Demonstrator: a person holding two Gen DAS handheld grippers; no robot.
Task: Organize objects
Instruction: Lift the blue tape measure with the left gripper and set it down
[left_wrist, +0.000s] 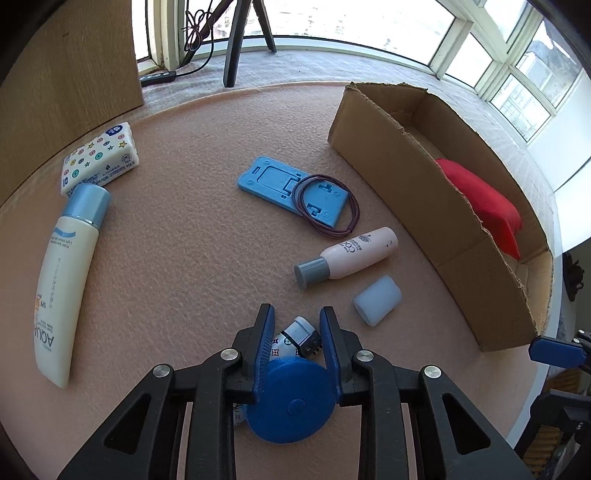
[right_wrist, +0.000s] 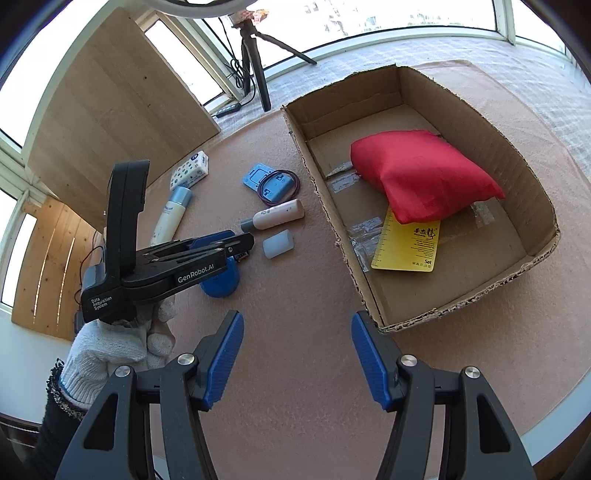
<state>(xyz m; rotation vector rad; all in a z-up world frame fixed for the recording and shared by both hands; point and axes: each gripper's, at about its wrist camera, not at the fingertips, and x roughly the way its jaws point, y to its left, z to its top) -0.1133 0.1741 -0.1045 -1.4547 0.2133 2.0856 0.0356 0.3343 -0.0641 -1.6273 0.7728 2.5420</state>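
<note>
My left gripper (left_wrist: 297, 325) is shut on a round blue disc (left_wrist: 291, 400), held low over the table; a small patterned item with a ribbed cap (left_wrist: 301, 334) lies between the fingertips. The disc (right_wrist: 221, 280) also shows under the left gripper (right_wrist: 243, 240) in the right wrist view. My right gripper (right_wrist: 297, 350) is open and empty above the table beside the cardboard box (right_wrist: 461, 295). In the box lie a red pouch (right_wrist: 424, 181) and a yellow card (right_wrist: 406, 247). On the table lie a pink bottle (left_wrist: 351, 256), a pale cylinder (left_wrist: 376, 301), a blue plate (left_wrist: 295, 190) with a wire ring (left_wrist: 328, 206), a cream tube (left_wrist: 62, 284) and a tissue pack (left_wrist: 99, 157).
A wooden board (right_wrist: 122, 110) leans at the back left. A tripod (right_wrist: 255, 59) and cables stand on the sill behind the table. The table's round edge (right_wrist: 535, 424) runs close on the right. The box (left_wrist: 406, 177) stands along the right side.
</note>
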